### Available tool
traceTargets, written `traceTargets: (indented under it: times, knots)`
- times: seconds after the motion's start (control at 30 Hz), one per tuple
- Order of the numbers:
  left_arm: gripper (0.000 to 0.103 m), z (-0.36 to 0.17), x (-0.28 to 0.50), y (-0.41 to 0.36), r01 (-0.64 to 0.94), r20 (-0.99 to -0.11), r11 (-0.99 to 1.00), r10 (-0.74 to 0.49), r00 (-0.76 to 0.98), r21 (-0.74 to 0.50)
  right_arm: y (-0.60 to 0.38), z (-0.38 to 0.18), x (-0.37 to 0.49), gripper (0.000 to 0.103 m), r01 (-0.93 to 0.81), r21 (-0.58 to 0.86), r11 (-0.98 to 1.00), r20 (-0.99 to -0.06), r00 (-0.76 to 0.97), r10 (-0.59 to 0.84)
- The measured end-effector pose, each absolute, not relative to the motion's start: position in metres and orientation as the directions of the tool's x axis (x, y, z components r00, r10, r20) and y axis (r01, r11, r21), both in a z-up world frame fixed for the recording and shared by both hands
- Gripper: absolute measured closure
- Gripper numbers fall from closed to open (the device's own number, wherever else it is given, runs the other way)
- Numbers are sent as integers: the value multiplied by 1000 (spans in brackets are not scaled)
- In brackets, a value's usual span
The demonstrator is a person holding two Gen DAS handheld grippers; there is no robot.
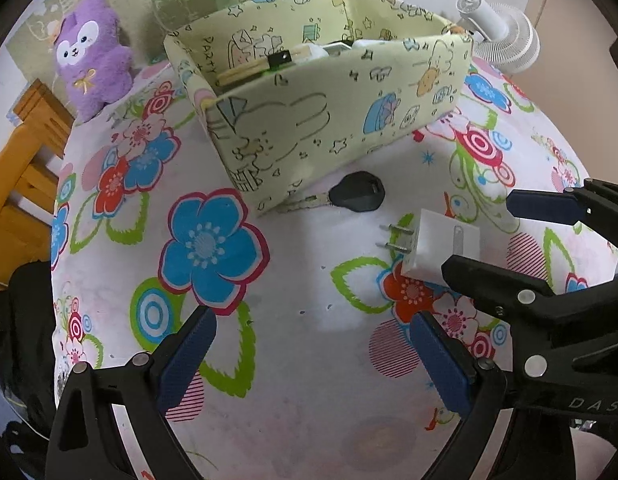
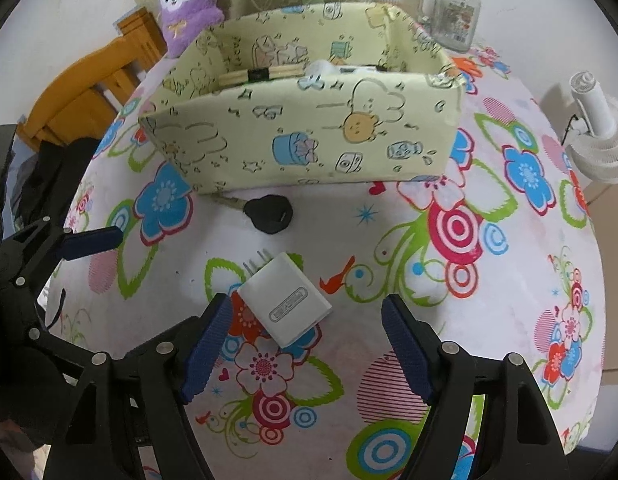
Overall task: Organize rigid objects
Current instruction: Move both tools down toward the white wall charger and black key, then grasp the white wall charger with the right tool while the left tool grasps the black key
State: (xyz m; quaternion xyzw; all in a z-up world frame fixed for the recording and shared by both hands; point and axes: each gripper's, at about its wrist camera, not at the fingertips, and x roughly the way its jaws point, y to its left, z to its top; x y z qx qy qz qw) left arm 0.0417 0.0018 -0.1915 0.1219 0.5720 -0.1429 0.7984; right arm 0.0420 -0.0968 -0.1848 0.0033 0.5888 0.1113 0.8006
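The white USB charger (image 2: 285,299), light, stiff and smooth-sided, invited a hold across its flat faces; the right gripper (image 2: 307,344) and left gripper (image 1: 313,354) gaped empty.

Table (image 2: 521,248) covered with white cloth, bright flower print. Directly on it: pale yellow cartoon-print box (image 2: 309,136), open top, toward the far side; black-headed key (image 2: 269,213) just in front of the box, blade tip at the box's base; white plug adapter (image 2: 287,298) nearer the cameras, lying flat, two prongs pointing toward the key, apart from it. Purple plush toy (image 1: 93,54) at far left edge; glass mug jar (image 2: 455,12) at far right
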Motion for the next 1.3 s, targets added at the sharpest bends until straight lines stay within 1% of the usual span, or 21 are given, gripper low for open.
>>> traceTargets:
  times: [0.07,0.2,0.3,0.37,0.63,0.83,0.97,1.3]
  knots:
    - [4,-194,41,3,368,-950,929,-85,300,33,-95,-190,42,29,-188,154,970,-943,265,201]
    - [4,-201,39,5,365,-956,930,-71,286,40,-90,-199,42,31,-214,163,963,-946,245,215]
    - [5,-205,39,6,359,-958,932,-55,281,52,-86,-204,43,34,-230,170,958,-946,234,224]
    - [5,-207,40,8,352,-960,934,-46,277,57,-84,-208,44,38,-233,173,957,-948,226,226]
    - [5,-213,46,9,323,-965,945,-40,260,48,-82,-217,54,42,-257,173,951,-947,222,232]
    - [5,-216,53,4,314,-969,948,-38,245,42,-84,-217,61,51,-282,172,944,-947,218,238]
    - [5,-216,59,-1,303,-970,952,-36,241,40,-91,-217,65,53,-285,166,944,-948,217,232]
    - [5,-218,88,-21,253,-970,967,-41,240,21,-138,-220,81,54,-213,135,968,-959,218,181]
